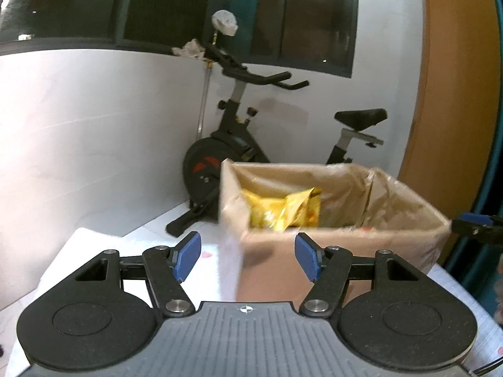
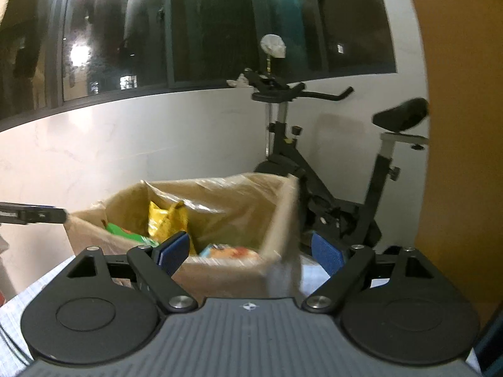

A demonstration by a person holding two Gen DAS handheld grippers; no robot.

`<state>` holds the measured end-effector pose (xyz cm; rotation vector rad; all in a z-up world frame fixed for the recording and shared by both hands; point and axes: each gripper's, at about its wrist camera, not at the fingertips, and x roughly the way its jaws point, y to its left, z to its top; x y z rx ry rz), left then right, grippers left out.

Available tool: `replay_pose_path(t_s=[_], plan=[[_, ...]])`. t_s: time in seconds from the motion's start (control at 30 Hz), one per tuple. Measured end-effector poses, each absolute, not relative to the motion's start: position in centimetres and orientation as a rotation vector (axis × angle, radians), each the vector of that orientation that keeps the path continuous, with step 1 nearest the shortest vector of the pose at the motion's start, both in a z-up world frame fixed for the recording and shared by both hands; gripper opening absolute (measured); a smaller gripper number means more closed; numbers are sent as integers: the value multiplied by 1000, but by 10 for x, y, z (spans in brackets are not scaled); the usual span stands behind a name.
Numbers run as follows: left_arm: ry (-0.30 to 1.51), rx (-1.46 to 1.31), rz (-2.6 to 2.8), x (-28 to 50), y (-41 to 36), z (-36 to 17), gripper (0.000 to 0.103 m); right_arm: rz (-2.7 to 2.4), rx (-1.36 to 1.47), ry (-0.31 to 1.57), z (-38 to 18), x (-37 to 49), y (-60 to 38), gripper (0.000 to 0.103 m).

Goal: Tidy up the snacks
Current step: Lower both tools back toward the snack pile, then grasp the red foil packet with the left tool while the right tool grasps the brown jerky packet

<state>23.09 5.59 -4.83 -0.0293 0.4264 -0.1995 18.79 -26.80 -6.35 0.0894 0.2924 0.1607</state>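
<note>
1. Snacks sit inside the box (image 2: 220, 270), centre of both views: a yellow bag (image 2: 166, 220), a green pack (image 2: 132, 235) and an orange pack (image 2: 232, 253).
2. Left gripper (image 1: 248, 256) has its fingers apart and holds nothing.
3. Right gripper (image 2: 251, 253) is likewise spread wide and empty.
4. Judging by this, most packing looks done; no loose snacks show on the table (image 1: 94, 251).

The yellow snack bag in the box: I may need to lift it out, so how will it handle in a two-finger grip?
The yellow snack bag looks crinkled and puffy, so probably light and floppy, deforming under the pads. Its glossy film may be slippery. It stands propped in the cardboard box, so it may slump when nudged.
</note>
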Motion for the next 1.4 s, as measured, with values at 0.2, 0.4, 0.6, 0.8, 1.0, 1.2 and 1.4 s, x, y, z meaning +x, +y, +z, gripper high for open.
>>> replay_pose_path(t_s=[0.2,0.4,0.6,0.8,1.0,1.2,1.4], plan=[[490,-68,-169,213,74,-72,67,141,90,351,-93,171,-281,87],[551,-98,-181,202,70,-103,67,145,-33,495,-152,176,-265,85],[612,-137,-176,198,64,-129,67,178,-58,623,-202,186,-259,80],[675,-149,-189,191,56,-150,67,174,-87,674,-223,198,-260,78],[715,-176,-191,180,48,-165,67,163,-41,683,-229,202,-272,70],[758,-166,-203,174,32,-177,67,206,-86,668,-231,197,-261,58],[806,-131,-222,171,10,-187,67,216,-92,648,-232,193,-259,48]])
